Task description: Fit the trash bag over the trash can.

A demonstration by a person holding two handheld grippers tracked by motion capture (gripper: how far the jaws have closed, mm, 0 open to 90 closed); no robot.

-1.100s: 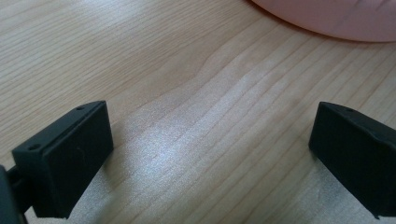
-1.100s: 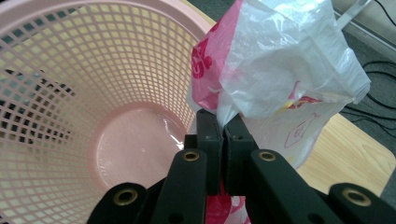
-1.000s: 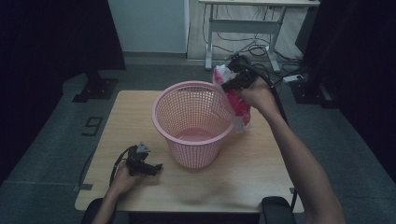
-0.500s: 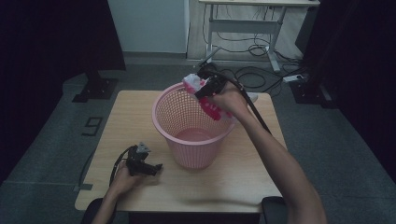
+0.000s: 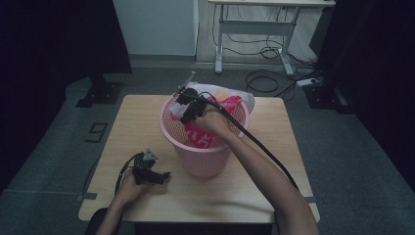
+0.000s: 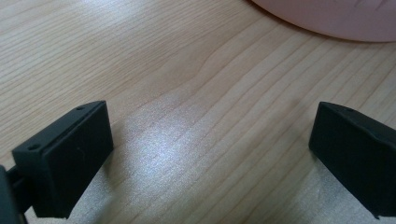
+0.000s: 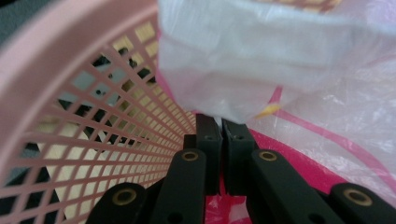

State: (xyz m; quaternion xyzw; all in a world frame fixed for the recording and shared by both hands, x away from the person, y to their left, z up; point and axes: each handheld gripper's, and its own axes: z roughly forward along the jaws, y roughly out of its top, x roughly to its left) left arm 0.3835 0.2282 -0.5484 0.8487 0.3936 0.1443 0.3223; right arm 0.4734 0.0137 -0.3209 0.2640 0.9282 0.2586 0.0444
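The high view looks down on the tabletop (image 5: 147, 127); both gripper views sit close, sharing the pink basket (image 5: 205, 152).

A pink plastic lattice basket (image 5: 205, 147) stands mid-table (image 5: 274, 196); a pink-and-white plastic bag (image 5: 230, 105) lies in it, spilling toward 1 o'clock.
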